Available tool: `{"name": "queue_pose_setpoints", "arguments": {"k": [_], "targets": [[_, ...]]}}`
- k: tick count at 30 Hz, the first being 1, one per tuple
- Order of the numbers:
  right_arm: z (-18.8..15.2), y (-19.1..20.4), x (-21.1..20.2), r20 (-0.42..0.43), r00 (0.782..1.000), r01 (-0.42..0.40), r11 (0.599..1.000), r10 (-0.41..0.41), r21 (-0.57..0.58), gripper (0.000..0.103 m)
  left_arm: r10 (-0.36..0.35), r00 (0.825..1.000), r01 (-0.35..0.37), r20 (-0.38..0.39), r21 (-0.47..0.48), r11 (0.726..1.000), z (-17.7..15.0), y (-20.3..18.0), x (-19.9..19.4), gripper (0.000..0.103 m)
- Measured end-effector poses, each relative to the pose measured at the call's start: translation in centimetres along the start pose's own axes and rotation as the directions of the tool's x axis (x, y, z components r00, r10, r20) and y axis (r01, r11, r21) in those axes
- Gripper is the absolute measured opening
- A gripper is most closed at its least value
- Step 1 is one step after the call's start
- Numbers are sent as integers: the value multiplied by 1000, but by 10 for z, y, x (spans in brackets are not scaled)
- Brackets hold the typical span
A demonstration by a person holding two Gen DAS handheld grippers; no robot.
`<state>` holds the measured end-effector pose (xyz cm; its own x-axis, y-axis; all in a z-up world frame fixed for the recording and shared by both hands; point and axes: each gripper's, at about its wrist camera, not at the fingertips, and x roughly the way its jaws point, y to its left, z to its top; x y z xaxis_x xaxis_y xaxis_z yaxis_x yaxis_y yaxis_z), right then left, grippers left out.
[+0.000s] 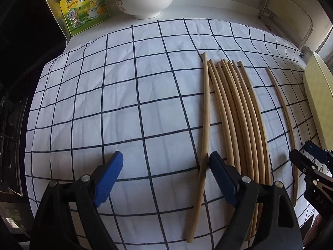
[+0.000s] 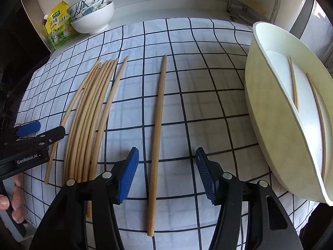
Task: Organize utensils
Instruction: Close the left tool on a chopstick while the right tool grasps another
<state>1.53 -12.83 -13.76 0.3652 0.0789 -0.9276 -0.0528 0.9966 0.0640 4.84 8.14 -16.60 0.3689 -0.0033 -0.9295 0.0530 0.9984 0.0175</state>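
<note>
Right wrist view is showing the right claw (image 2: 167,175) gaping wide, holding nothing, its blue pads (image 2: 128,176) straddling a lone chopstick (image 2: 157,137) lying on the checked cloth (image 2: 208,95). The bundle of chopsticks (image 2: 91,120) is lying further left, a cream tray (image 2: 268,112) right. The left claw (image 1: 164,179) is also hanging open, empty, one pad (image 1: 222,179) just beside a stray chopstick (image 1: 205,129).
</note>
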Motion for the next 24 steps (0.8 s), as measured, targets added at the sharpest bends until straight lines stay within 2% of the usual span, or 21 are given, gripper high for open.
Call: {"name": "queue_pose_setpoints", "arguments": {"k": [2,4,7,8,10,11,12,13,17,24], "targets": [[1,1,3,10,1000,20,1000,-20,-4,54,1,1000,-1,9,1,1000,5,-3,2,83],[1,6,5,24,999,44,998,-43,-36,54,-4,1000,4,19,4,1000,7,-7,2,79],[2,12,6,44,998,38,997,-35,-61,49,-29,999,29,30,17,999,8,-13,0,62],[2,14,6,46,998,35,997,-32,-71,47,-36,999,35,34,27,999,7,-15,-1,54],[3,17,6,46,999,23,995,-18,-97,33,-47,998,45,37,41,998,6,-20,-4,37],[2,20,5,44,999,16,994,-11,-112,28,-54,998,52,35,46,998,5,-22,-4,23],[3,23,5,42,999,10,992,-4,-125,16,-62,998,61,29,49,997,5,-23,-5,12],[3,25,5,38,999,8,991,-3,-133,8,-72,997,70,23,49,996,4,-23,-5,8],[5,22,2,9,999,-39,993,40,-112,6,-118,993,118,-5,26,993,3,-19,-7,7],[9,17,-25,28,996,-89,994,90,-56,6,-123,992,123,-14,20,992,-3,-4,-31,7]]}}
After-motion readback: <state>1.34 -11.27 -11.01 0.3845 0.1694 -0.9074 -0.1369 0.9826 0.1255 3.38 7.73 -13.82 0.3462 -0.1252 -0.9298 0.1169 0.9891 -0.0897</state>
